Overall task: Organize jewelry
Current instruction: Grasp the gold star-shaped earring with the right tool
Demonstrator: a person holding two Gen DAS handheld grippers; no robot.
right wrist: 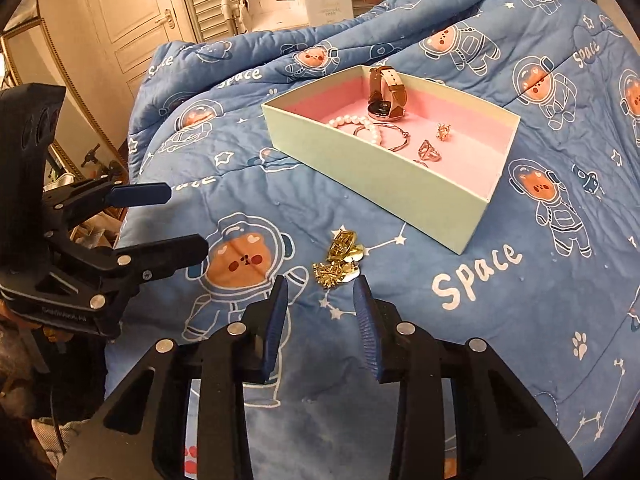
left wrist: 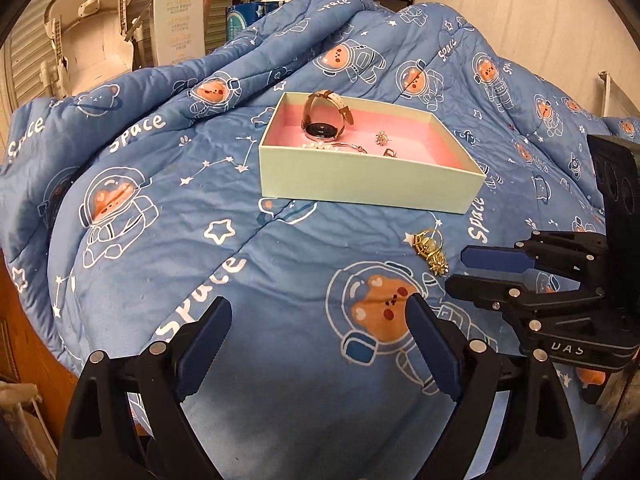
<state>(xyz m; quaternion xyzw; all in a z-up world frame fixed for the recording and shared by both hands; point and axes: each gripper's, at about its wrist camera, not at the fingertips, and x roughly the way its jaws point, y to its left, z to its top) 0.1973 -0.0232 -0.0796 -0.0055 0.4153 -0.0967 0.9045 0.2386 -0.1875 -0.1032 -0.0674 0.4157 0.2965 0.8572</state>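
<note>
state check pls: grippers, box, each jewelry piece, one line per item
Left gripper: open, empty, over the quilt.
Right gripper: open, empty, just short of the gold earrings.
Pale green cardboard box with pink lining: lidless, on the blue space-print quilt.
Gold earrings: loose on the quilt, outside the box.
Brown-strap wristwatch: in box, strap looped.
White pearl bracelet: in box.
Rose-gold bangle: in box.
Rose-gold ring: in box.
</note>
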